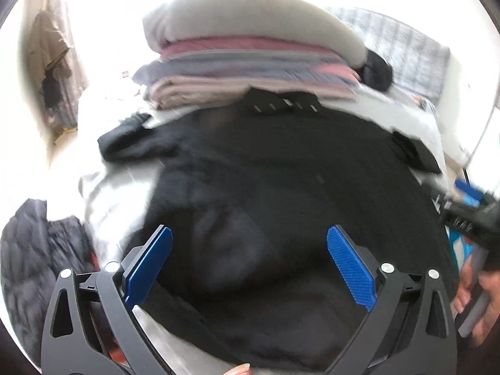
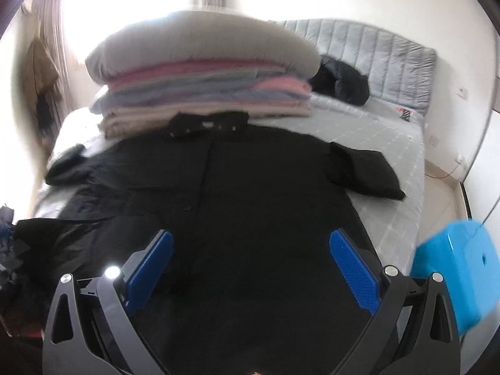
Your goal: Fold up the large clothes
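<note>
Right wrist view: a black coat lies spread flat on a bed, collar toward the far side, one sleeve reaching out to the right.
Right tool: its blue pads stand wide apart above the lower part of the coat, with nothing between them.
Stack of folded clothes: sits on the bed just beyond the coat's collar, a thick grey piece on top, pink, blue-grey and beige layers beneath.
Dark jacket: bunched on the bed to the right of the stack, in front of a grey quilted headboard.
Blue box: bright turquoise, off the bed's right edge, close to the right tool.
Left wrist view: the coat fills the middle, blurred; the stack rises behind its collar.
Left tool: blue pads spread wide over the coat's lower part, holding nothing.
Right edge of left wrist view: the other tool's dark body shows, blurred, gripped by a hand.
Dark quilted garment: heaped at the lower left, beside the bed's pale cover.
</note>
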`<state>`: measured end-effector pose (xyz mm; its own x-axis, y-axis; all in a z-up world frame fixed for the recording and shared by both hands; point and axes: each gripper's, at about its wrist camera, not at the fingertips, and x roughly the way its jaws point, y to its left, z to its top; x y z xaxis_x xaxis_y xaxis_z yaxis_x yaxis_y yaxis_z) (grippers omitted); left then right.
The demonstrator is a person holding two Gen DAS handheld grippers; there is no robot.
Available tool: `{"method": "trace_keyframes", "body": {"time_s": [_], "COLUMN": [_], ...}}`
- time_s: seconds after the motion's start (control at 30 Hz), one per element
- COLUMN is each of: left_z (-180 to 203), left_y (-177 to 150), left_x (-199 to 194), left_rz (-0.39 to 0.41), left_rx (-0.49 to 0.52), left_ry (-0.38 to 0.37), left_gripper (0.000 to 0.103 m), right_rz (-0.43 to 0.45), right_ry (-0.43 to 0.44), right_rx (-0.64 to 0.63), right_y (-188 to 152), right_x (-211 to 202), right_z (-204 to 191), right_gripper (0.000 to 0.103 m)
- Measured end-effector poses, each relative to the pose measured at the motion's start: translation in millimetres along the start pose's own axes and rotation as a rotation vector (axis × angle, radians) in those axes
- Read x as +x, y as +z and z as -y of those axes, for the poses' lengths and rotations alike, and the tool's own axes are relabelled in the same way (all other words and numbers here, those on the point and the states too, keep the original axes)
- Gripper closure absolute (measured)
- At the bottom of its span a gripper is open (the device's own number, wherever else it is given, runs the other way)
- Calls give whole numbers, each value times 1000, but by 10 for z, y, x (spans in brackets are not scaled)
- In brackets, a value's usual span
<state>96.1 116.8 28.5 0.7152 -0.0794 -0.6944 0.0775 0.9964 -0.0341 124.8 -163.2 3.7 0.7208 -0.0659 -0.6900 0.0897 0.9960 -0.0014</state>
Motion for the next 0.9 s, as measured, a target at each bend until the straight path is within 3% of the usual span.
{"method": "trace_keyframes", "body": {"time_s": [0.03, 0.07, 0.1, 0.2, 0.3, 0.33, 0.37, 0.47, 0.57, 0.67, 0.77, 0.83, 0.9], "left_z": [-154, -261, -350, -691, -881, -935, -990, -1216, -1447, -1621, -1650, -1630, -1581], "left_y": [180, 293, 378, 584, 553, 510, 468, 467, 605, 800, 938, 922, 792], "left_x": [69, 132, 181, 373, 478, 535, 587, 728, 696, 816, 1140, 1458, 1737], "left_rz": [2, -4, -10, -26, -23, -30, -40, -65, 20, 65, 28, -78, -215], "left_rx": [-30, -53, -75, -184, -230, -241, -253, -301, -343, -376, -344, -334, -344], "left_ry": [12, 17, 17, 0, -6, -2, -3, -19, 14, -18, -37, -114, -254], "left_gripper": [7, 7, 7, 7, 7, 7, 7, 7, 7, 7, 7, 7, 7], "right_rz": [-65, -120, -134, -75, -100, -118, -139, -208, -218, -268, -292, -365, -431], "right_ry": [64, 50, 7, -238, -372, -361, -282, 119, 379, 416, 284, 264, 320], "right_rx": [7, -7, -42, -249, -425, -456, -455, -337, -209, -154, -184, -186, -175], "right_y": [98, 179, 227, 384, 447, 438, 437, 498, 637, 747, 790, 717, 612], "right_x": [206, 402, 510, 887, 1455, 1580, 1637, 1627, 1582, 1770, 2058, 2290, 2377], "right_z": [-10, -66, -130, -480, -758, -819, -853, -891, -869, -910, -1063, -1155, -1227], "right_gripper": [6, 6, 6, 6, 6, 6, 6, 6, 6, 6, 6, 6, 6]}}
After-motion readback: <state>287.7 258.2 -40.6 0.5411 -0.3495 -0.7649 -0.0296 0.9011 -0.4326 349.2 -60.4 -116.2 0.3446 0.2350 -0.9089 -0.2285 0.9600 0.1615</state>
